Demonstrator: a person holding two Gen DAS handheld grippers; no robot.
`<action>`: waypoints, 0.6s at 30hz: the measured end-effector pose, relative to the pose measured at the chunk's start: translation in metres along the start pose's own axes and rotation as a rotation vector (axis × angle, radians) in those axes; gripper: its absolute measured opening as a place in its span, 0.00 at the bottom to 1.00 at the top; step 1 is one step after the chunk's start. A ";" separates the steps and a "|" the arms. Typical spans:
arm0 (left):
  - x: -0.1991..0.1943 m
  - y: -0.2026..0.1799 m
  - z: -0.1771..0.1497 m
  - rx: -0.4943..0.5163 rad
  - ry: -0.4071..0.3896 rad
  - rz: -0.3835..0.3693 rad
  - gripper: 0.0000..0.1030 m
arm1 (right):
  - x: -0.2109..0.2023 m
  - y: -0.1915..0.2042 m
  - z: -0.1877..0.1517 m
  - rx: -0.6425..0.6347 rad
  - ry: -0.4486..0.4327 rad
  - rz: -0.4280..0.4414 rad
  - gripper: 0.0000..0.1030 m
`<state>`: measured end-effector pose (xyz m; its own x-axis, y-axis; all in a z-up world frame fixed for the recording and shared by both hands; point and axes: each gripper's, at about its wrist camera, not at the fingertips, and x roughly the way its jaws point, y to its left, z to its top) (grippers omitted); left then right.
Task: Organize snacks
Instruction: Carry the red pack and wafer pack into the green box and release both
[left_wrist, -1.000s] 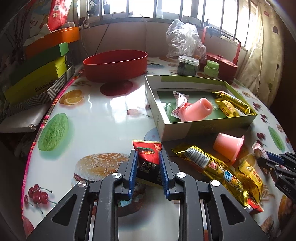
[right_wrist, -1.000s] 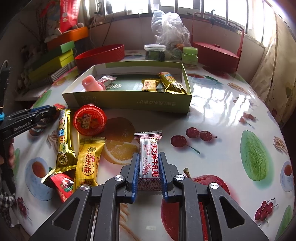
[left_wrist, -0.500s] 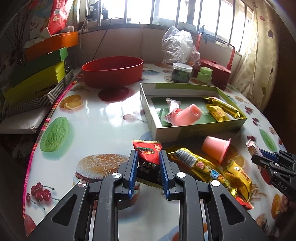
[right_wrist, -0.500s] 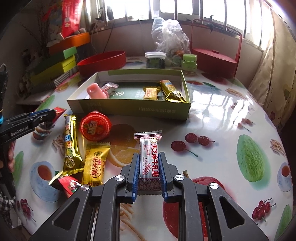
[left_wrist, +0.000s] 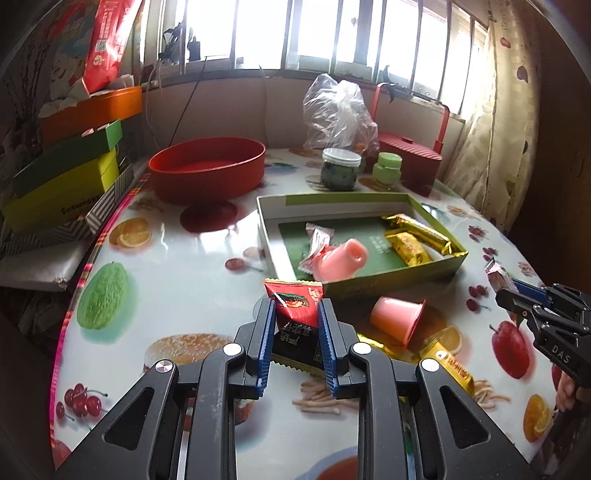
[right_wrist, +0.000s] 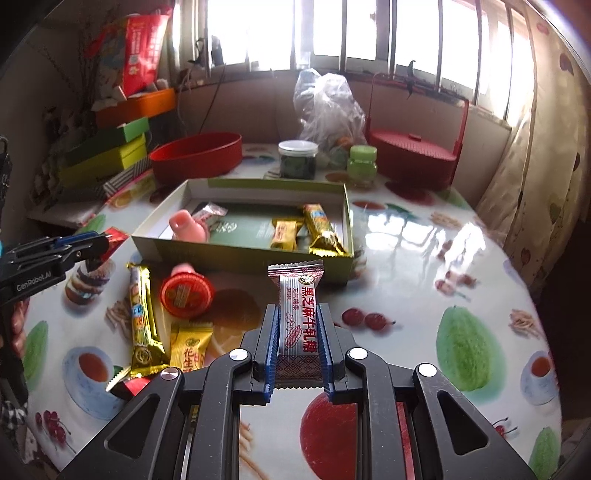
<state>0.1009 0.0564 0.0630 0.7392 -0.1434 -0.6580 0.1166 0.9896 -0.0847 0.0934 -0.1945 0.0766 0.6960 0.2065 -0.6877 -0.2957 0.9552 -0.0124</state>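
Four snacks lie in the shallow green cardboard tray (right_wrist: 236, 254); we judge four remain on the fruit-print bench (right_wrist: 424, 266). Left tongs (left_wrist: 295, 314) grip a red-and-black packet (left_wrist: 295, 306); right tongs (right_wrist: 297, 325) clamp a silver sesame bar (right_wrist: 300, 314).

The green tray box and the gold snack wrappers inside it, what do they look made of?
The shallow green tray box looks like matte printed cardboard: thin folded walls with a white inner face. The gold snack wrappers look like metallised plastic film: shiny, crinkled, with crimped ends.
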 end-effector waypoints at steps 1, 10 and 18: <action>0.000 -0.001 0.002 0.001 -0.004 -0.004 0.24 | -0.001 0.000 0.002 -0.001 -0.008 -0.006 0.18; 0.004 -0.006 0.017 0.008 -0.018 -0.034 0.24 | 0.001 -0.001 0.028 -0.026 -0.061 -0.032 0.18; 0.015 -0.007 0.035 0.017 -0.028 -0.042 0.24 | 0.026 0.009 0.044 -0.068 -0.068 -0.022 0.18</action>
<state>0.1344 0.0465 0.0792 0.7515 -0.1857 -0.6331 0.1595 0.9822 -0.0988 0.1375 -0.1713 0.0903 0.7451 0.2017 -0.6358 -0.3220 0.9435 -0.0780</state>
